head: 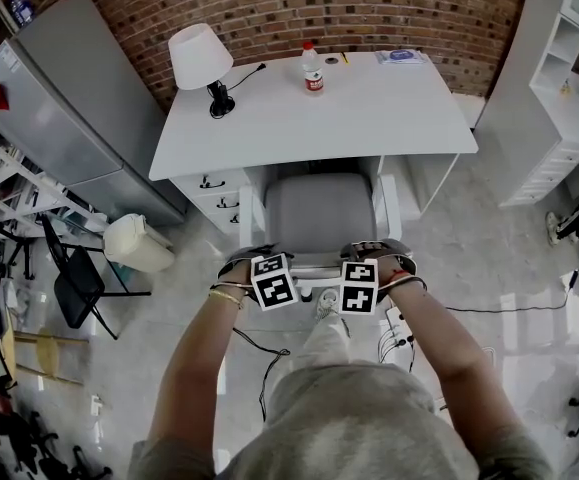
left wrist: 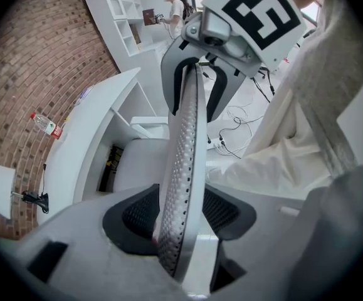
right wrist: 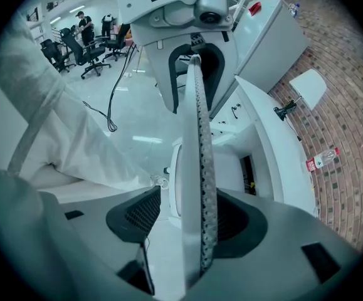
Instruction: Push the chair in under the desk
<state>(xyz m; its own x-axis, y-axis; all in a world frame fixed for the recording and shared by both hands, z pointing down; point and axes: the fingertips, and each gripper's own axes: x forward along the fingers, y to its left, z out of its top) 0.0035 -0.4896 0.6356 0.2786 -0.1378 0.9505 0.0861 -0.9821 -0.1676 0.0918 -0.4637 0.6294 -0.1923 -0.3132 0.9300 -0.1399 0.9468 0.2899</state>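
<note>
Head view shows white desk [head: 369,108] by brick wall [head: 369,8], chair [head: 319,213] at it, left claw [head: 269,268] and right claw [head: 361,264] spread astride backrest [head: 314,261].

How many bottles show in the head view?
2. One bottle with a red label stands on the desk, near its back edge; the other bottle sits atop the tall grey cabinet, far left. The clutter at left may hide more.

Chair [head: 319,213] front hid. under desk [head: 369,118]; bottle [head: 313,71] txt illegible.
</note>
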